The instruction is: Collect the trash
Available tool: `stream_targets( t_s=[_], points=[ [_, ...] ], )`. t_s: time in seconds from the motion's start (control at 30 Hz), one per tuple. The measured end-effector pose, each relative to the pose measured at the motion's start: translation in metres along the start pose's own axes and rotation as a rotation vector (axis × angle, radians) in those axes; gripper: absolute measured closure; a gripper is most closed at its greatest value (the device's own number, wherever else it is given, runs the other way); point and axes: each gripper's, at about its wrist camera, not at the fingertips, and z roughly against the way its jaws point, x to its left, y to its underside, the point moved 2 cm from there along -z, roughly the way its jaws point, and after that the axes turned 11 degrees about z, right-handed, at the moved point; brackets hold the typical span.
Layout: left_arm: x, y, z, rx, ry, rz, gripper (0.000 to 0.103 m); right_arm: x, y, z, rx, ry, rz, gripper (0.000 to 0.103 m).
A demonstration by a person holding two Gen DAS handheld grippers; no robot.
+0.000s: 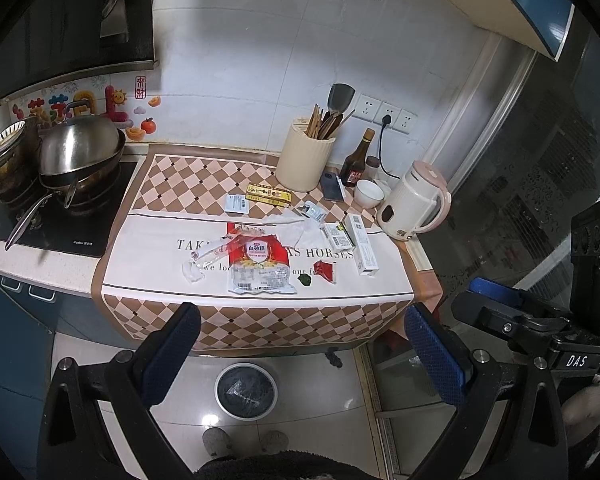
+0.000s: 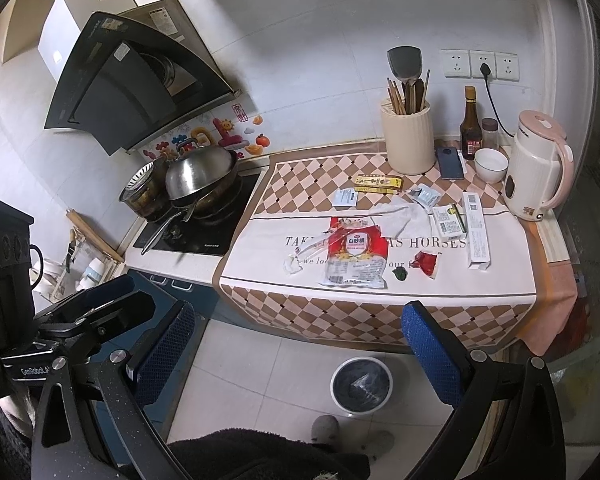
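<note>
Trash lies on the cloth-covered counter [image 1: 148, 280]: a red and clear sugar bag [image 1: 260, 264] [image 2: 354, 258], a clear wrapper [image 1: 210, 254], a white scrap [image 1: 192, 274], a red sachet [image 1: 325, 270] [image 2: 426, 262], a green bit [image 1: 304, 279], crumpled tissue [image 1: 296, 228] [image 2: 400, 214], small white boxes [image 1: 362, 242] [image 2: 476, 232] and a yellow box [image 1: 269, 193]. A round bin [image 1: 246, 390] [image 2: 361, 386] with a dark liner stands on the floor below. My left gripper [image 1: 300, 332] and right gripper [image 2: 300, 332] are both open and empty, back from the counter's front edge.
A stove with pans [image 1: 76, 160] is at the left. A utensil holder [image 1: 305, 158], sauce bottle [image 1: 356, 160], phone [image 1: 333, 187], white bowl [image 1: 369, 193] and kettle [image 1: 414, 204] stand at the back right. The person's slippers [image 1: 244, 440] are near the bin.
</note>
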Motion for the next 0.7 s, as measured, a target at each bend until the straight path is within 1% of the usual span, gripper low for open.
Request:
stream_targets(
  t_s=[0.6, 0.63, 0.7],
  points=[
    [-0.002, -0.008, -0.005, 0.009, 0.008, -0.010, 0.000, 0.012, -0.001, -0.012, 0.016, -0.013, -0.003, 0.000],
    [0.000, -0.009, -0.007, 0.001, -0.007, -0.019, 0.000, 0.013, -0.001, -0.012, 0.015, -0.011, -0.006, 0.000],
    [0.002, -0.014, -0.014, -0.043, -0.087, -0.053, 0.000, 0.013, -0.002, -0.014, 0.010, 0.003, -0.022, 0.000]
  ],
)
